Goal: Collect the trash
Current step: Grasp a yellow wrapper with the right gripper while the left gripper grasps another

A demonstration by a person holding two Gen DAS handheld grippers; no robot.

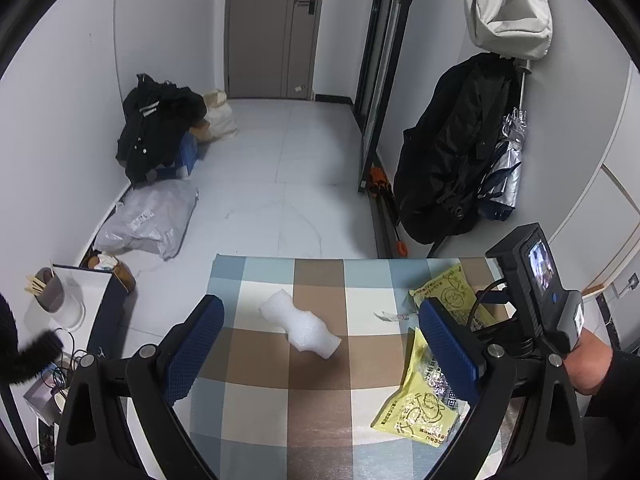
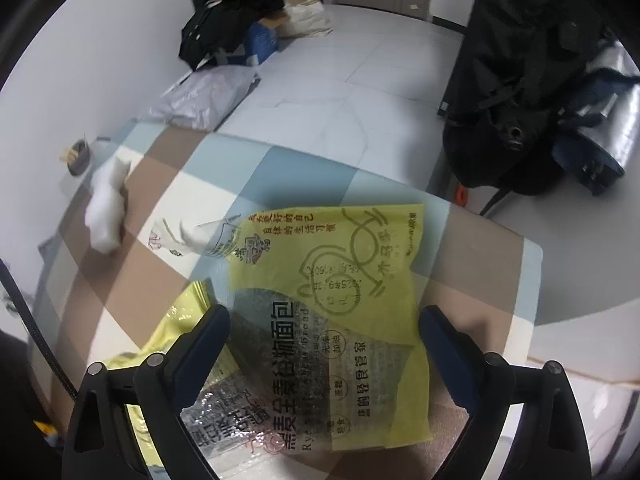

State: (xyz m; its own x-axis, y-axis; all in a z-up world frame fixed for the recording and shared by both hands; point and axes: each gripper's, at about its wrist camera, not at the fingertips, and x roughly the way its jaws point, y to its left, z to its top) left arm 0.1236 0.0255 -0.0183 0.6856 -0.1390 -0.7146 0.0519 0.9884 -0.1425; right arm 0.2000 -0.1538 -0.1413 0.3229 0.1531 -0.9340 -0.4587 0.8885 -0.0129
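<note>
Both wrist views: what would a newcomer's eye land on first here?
Probably the yellow-and-clear plastic bread wrapper, lying flat on the checked blue, brown and white tablecloth between the open fingers of the right gripper. Next, the white crumpled foam piece mid-table, ahead of the open left gripper. A second yellow wrapper lies at the table's right side, and a small torn white wrapper scrap lies between the foam and the wrappers.

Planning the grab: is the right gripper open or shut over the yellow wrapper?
Open: the right gripper has its fingers spread on either side of the yellow bread wrapper, which lies flat on the checked table.
</note>
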